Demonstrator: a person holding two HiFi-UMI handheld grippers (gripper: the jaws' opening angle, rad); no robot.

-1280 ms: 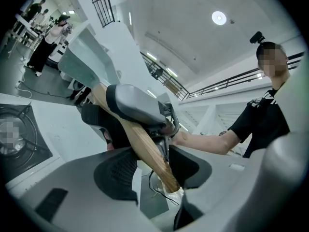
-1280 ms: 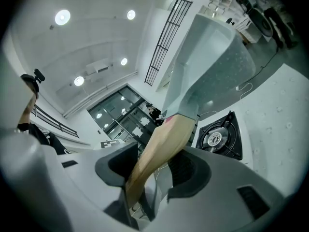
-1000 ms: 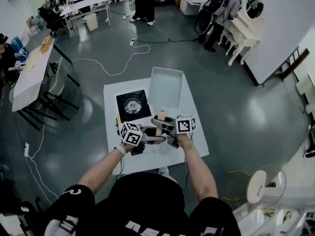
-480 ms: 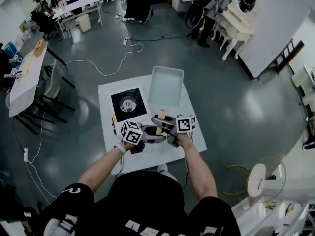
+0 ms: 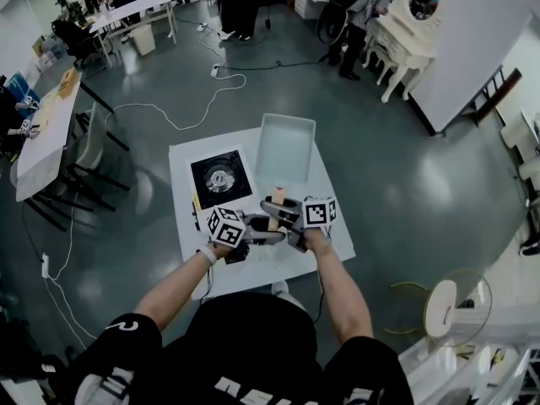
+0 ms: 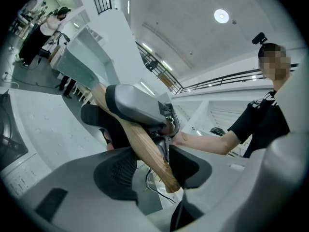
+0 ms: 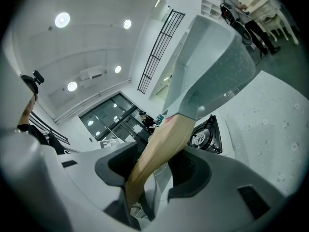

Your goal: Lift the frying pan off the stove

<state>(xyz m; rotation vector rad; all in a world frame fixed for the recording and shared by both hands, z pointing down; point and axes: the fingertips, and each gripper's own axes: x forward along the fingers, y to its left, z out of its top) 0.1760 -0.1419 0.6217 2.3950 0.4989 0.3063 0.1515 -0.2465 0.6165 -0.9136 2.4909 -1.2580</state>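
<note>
The frying pan (image 5: pixel 285 146) hung or sat over the white table (image 5: pixel 337 239), right of the stove (image 5: pixel 219 178) and off its burner; whether its base touched the tabletop was unclear. Nothing had shifted in the last second. The left gripper (image 6: pixel 149 164) and right gripper (image 7: pixel 154 166) both gripped its wooden handle (image 7: pixel 164 141), jaws part-closed.

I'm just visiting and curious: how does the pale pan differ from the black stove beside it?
The pan is pale grey with raised walls; the stove is black and flat, with a round burner in its middle. The pan is gripped by its wooden handle in both the left gripper and the right gripper; the stove lies on the white table with neither gripper on it. Both are roughly rectangular.
</note>
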